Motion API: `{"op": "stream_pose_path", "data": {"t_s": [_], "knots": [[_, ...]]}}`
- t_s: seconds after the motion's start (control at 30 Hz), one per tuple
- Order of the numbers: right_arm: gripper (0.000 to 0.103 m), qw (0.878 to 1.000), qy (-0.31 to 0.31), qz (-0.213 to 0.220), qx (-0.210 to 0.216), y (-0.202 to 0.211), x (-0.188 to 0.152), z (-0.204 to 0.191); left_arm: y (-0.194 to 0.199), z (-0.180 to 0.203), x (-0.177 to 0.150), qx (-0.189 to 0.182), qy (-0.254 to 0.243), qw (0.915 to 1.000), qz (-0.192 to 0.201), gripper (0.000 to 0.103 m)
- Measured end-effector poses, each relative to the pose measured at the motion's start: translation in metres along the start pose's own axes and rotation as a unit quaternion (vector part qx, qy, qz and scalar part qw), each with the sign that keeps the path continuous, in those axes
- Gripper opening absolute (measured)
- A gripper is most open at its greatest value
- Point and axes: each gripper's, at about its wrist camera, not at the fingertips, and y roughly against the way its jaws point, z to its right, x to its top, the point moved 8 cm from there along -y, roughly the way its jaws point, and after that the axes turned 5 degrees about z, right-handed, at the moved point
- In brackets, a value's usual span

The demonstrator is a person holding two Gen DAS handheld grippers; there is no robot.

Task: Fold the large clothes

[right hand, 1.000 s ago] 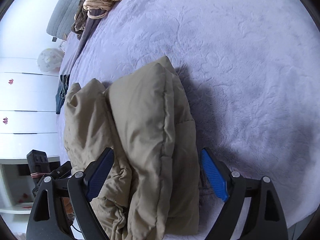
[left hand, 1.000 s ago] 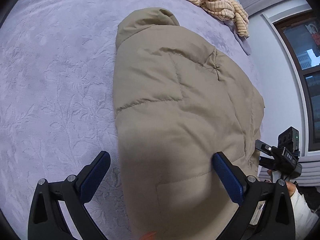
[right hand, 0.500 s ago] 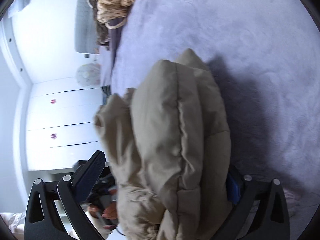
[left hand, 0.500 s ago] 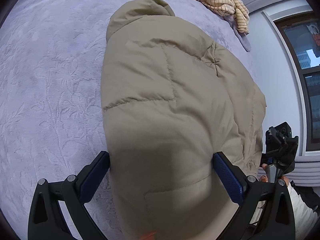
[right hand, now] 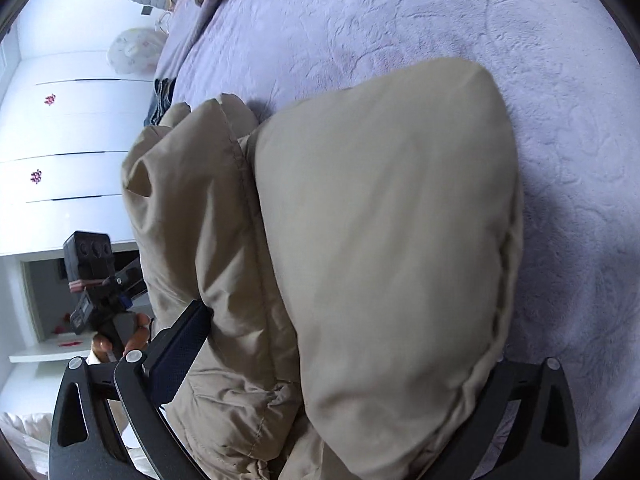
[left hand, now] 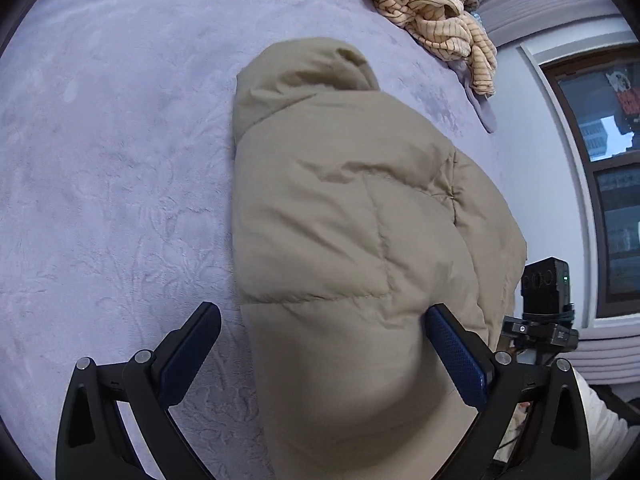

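A beige puffer jacket [left hand: 352, 232] lies folded in a thick bundle on the lilac bedspread [left hand: 112, 160]. My left gripper [left hand: 324, 356] is open, its blue pads wide apart, with the jacket's near end bulging between them. My right gripper [right hand: 348, 364] is also open around the jacket [right hand: 380, 220] from the other end; its left finger [right hand: 176, 348] presses against the fabric and its right finger is hidden under a fold. Each gripper shows at the edge of the other's view.
A crumpled yellow striped garment [left hand: 432, 4] lies at the far edge of the bed. A dark window [left hand: 600, 160] is on the right. White cupboards [right hand: 60, 140] and folded jeans [right hand: 160, 100] stand beside the bed.
The left gripper has pulled back a little from the jacket. The right gripper has lowered, and the raised jacket bundle has come back down onto the bed.
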Motion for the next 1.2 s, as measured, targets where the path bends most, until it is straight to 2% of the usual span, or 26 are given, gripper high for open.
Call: {"op": "stream_pose_path", "data": {"t_s": [0.13, 0.23, 0.37, 0.5, 0.63, 0.67, 0.73, 0.77, 0.8, 0.9, 0.97, 1.07, 1.2], "knots": [[0.103, 1.0, -0.007, -0.009, 0.0, -0.011, 0.004, 0.001, -0.028, -0.009, -0.005, -0.097, 0.065, 0.992, -0.048, 0.103], [0.103, 1.0, -0.008, -0.015, 0.004, -0.013, 0.009, 0.007, -0.043, -0.002, -0.008, -0.112, 0.067, 0.9899, -0.056, 0.103], [0.103, 1.0, -0.009, -0.023, 0.002, -0.022, 0.011, 0.008, -0.054, 0.011, -0.01, -0.083, 0.043, 0.9938, -0.061, 0.103], [0.103, 0.999, -0.021, -0.028, -0.009, -0.031, 0.017, 0.009, -0.052, 0.026, -0.011, -0.024, 0.003, 0.9984, -0.052, 0.103], [0.103, 0.999, -0.04, -0.027, -0.008, -0.027, 0.015, 0.015, -0.049, 0.043, -0.01, 0.025, -0.031, 0.9987, -0.031, 0.101], [0.101, 0.999, -0.044, -0.024, -0.005, -0.026, 0.014, 0.015, -0.05, 0.05, -0.009, 0.032, -0.035, 0.9985, -0.027, 0.098], [0.091, 0.999, -0.046, -0.021, -0.002, -0.021, 0.01, 0.015, -0.048, 0.058, -0.009, 0.049, -0.046, 0.9976, -0.018, 0.094], [0.083, 0.999, -0.046, -0.019, 0.002, -0.016, 0.009, 0.016, -0.049, 0.066, -0.009, 0.055, -0.05, 0.9971, -0.015, 0.092], [0.075, 0.999, -0.046, -0.016, 0.008, -0.017, 0.011, 0.013, -0.049, 0.07, -0.008, 0.06, -0.055, 0.9966, -0.013, 0.09], [0.06, 0.998, -0.046, -0.012, 0.03, -0.013, 0.012, 0.007, -0.047, 0.08, -0.004, 0.07, -0.07, 0.9951, -0.005, 0.087], [0.055, 0.998, -0.047, -0.01, 0.04, -0.011, 0.012, 0.002, -0.041, 0.084, -0.005, 0.07, -0.08, 0.9943, 0.001, 0.085], [0.05, 0.997, -0.048, -0.001, 0.053, -0.009, 0.014, -0.007, -0.031, 0.089, -0.003, 0.058, -0.086, 0.9946, 0.009, 0.082], [0.05, 0.997, -0.044, 0.011, 0.06, -0.011, 0.015, -0.028, -0.016, 0.089, 0.005, 0.043, -0.1, 0.9939, 0.016, 0.082]]}}
